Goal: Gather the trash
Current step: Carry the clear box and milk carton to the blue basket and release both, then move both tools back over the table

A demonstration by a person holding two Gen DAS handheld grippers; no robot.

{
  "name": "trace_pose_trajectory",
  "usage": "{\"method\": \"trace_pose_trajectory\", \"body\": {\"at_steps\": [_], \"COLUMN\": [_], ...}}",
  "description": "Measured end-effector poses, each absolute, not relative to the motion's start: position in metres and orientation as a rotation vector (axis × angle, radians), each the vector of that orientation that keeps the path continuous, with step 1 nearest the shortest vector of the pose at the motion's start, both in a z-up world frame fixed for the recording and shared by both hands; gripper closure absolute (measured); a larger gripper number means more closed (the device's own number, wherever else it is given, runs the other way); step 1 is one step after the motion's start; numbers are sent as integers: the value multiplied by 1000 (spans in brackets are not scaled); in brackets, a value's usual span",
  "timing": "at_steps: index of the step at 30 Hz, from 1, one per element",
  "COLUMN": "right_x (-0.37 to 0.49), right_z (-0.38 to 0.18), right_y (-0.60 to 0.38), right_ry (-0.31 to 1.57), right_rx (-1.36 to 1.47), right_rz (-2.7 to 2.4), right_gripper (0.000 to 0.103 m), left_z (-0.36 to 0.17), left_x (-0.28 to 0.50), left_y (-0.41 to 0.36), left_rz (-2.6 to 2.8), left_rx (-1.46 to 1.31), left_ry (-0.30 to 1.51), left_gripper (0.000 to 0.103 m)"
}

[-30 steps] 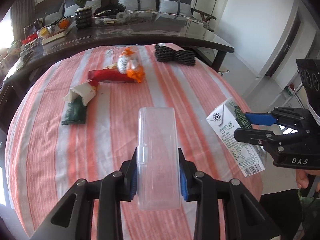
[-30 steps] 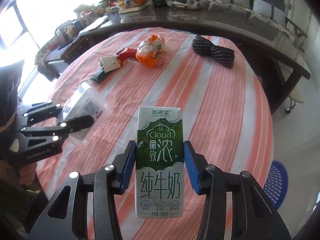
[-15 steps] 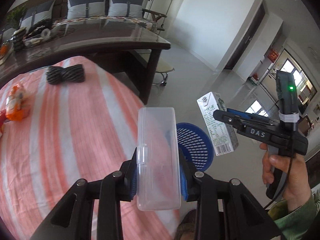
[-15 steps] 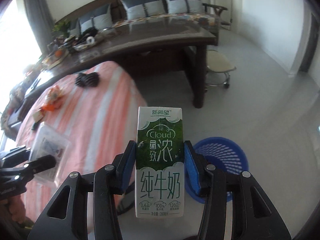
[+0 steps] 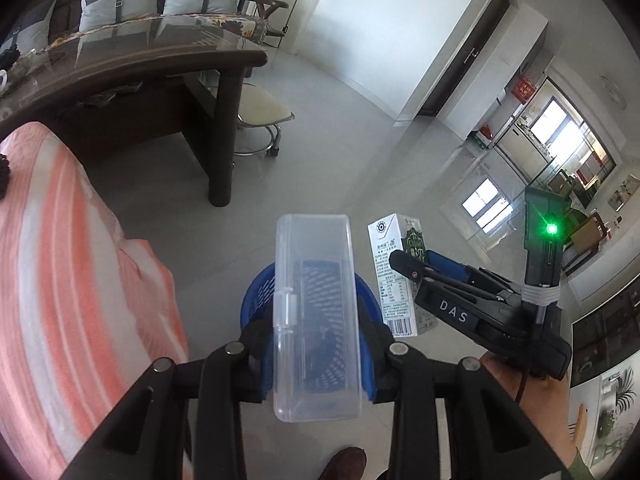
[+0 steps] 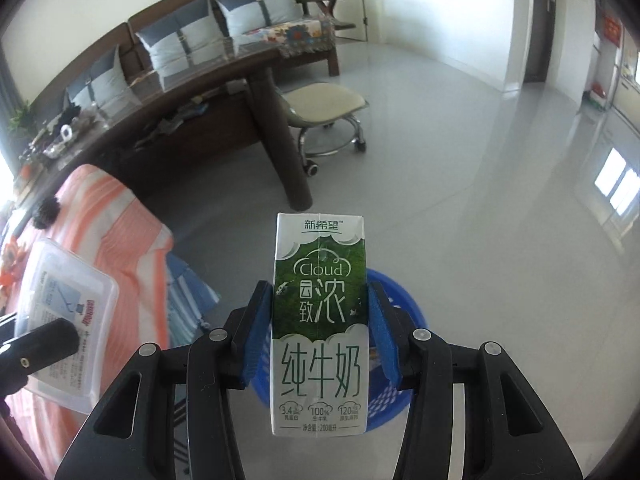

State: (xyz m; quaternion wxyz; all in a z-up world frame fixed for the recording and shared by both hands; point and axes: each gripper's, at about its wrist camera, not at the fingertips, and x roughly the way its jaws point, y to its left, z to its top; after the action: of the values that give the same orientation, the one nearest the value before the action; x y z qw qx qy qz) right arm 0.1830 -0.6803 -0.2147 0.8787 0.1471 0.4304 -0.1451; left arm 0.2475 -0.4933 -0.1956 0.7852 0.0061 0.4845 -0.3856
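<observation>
My left gripper [image 5: 316, 356] is shut on a clear plastic box [image 5: 314, 312] and holds it upright above a blue mesh trash basket [image 5: 260, 292] on the floor. My right gripper [image 6: 319, 332] is shut on a green and white milk carton [image 6: 319, 320] and holds it above the same basket [image 6: 396, 392]. In the left wrist view the carton [image 5: 394, 276] and the right gripper [image 5: 412, 268] are just right of the box. In the right wrist view the box [image 6: 68, 320] shows at the left, over the table edge.
The round table with an orange striped cloth [image 5: 60, 280] is at the left, with a black net item [image 6: 46, 212] on it. A dark curved desk [image 5: 132, 68], a wheeled stool [image 6: 328, 116] and a sofa stand behind. Grey tiled floor [image 5: 360, 140] spreads to the right.
Both grippers have swung right, away from the table, with their loads. The blue basket now lies directly under the box and carton, and the two grippers are closer together.
</observation>
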Motion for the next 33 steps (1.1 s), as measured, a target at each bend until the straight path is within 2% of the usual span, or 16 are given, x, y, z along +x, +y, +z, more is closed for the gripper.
{"method": "trace_pose_trajectory", "body": {"at_steps": [9, 10, 11, 12, 18, 22, 26, 27, 33], "right_x": [178, 176, 174, 174, 165, 162, 165, 167, 172], "right_z": [-227, -228, -229, -230, -222, -208, -187, -182, -159], "right_y": [-712, -714, -715, -715, -723, -712, -680, -670, -569], "right_ry": [892, 889, 885, 880, 819, 769, 735, 728, 712], "right_rx": [379, 382, 386, 389, 411, 372, 287, 262, 144], "right_rz": [-321, -323, -326, -330, -359, -368, -353, -343, -191], "right_gripper": [52, 50, 37, 27, 23, 16, 4, 3, 2], "left_z": [-248, -254, -258, -262, -248, -210, -184, -183, -195], "left_x": [268, 270, 272, 275, 277, 261, 238, 232, 208], "left_y": [-541, -547, -552, -555, -550, -512, -441, -419, -282], "left_rz": [-847, -846, -841, -837, -821, -810, -772, -749, -532], "left_rx": [42, 47, 50, 44, 12, 29, 37, 40, 124], "left_ry": [1104, 1104, 1106, 1104, 1061, 970, 914, 910, 928], "left_gripper": [70, 64, 57, 42, 41, 40, 36, 32, 32]}}
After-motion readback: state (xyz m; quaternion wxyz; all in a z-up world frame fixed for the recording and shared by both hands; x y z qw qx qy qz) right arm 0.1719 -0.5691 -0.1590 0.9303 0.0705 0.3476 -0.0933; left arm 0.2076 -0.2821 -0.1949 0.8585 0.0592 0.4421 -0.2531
